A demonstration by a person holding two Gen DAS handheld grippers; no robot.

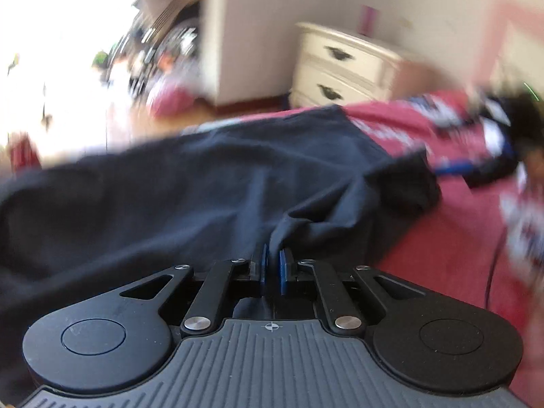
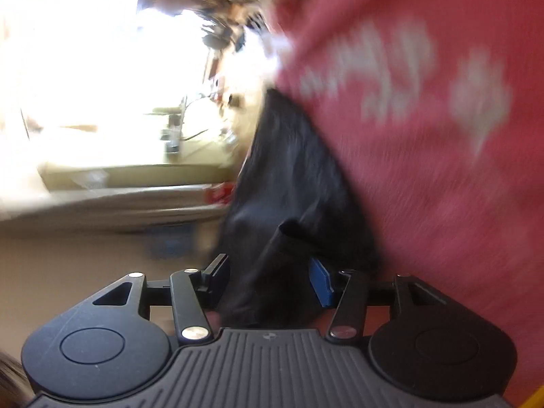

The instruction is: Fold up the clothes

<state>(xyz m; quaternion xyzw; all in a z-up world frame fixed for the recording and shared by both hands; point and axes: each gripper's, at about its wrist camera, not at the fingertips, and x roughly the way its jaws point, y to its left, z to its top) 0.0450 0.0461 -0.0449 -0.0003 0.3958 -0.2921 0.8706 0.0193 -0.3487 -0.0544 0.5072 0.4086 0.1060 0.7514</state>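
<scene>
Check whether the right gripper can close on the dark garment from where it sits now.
Probably yes: the right gripper is open, and a fold of the dark garment hangs between its fingers with nothing else in between.

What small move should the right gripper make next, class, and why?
Probably close the right gripper. Its fingers stand apart with the dark shirt lying between them, ungripped, while the left gripper is already pinching a bunched fold. Both holds seem needed to fold.

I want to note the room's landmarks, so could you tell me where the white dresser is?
In the left wrist view the white dresser stands upper right of centre against the wall, just beyond the far edge of the red bedspread and the dark garment.
</scene>
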